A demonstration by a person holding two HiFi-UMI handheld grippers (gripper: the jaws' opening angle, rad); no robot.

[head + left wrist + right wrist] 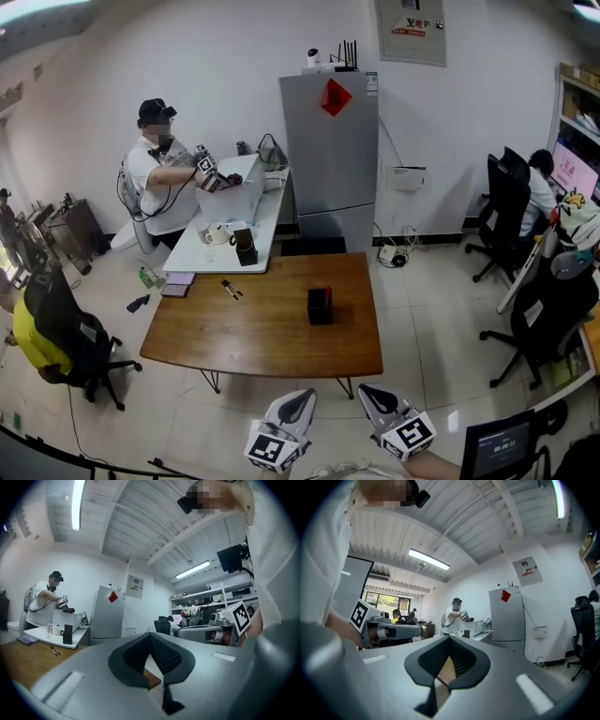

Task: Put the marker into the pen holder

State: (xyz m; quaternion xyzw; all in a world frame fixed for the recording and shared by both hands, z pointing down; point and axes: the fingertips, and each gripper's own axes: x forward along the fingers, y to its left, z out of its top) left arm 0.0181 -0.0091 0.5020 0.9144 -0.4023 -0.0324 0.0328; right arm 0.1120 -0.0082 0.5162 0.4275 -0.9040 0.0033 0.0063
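In the head view, a thin dark marker [231, 290], as best I can tell, lies on the brown wooden surface [281, 352], well apart from the black box-shaped pen holder [320, 306], so every step is left to do. The left gripper view shows the left tongs [151, 638] pressed together and empty. The right gripper view shows the right tongs [449, 640] likewise.

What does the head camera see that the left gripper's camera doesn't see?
Only the head view: the black pen holder on the wooden table. Only the left gripper view: the ceiling beams overhead, and the left gripper from close up, jaws shut and empty. Both: the marker on the table, the grey fridge and the standing person.
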